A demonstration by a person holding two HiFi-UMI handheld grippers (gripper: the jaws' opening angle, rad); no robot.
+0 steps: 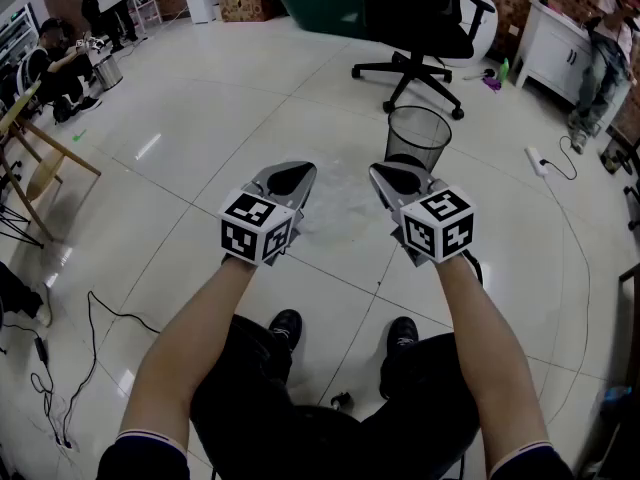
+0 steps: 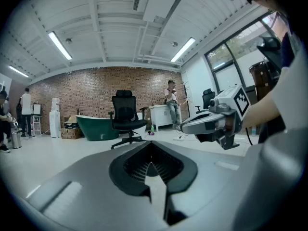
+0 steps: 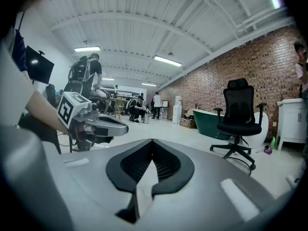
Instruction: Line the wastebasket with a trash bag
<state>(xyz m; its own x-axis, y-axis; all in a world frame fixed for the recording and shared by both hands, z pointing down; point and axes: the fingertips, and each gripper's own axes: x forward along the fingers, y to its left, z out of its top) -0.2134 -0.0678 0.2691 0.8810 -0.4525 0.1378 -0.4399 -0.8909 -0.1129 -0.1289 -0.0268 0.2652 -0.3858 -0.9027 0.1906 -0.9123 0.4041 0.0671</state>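
The left tongs and right tongs are both pressed together with nothing between them, side by side above the floor. The mesh wastebasket stands unlined just ahead of the right one, near the office chair. A pale filmy patch on the floor may be the bag. Film lying that flat could slip a pinch, and a stray nudge could tip the light basket.

Open floor left of wastebasket, office chair behind

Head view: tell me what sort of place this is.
Probably a loft-style lab or studio set up for recording, not a home: a brick wall, and a black office chair and a green bathtub standing on an open tiled floor.
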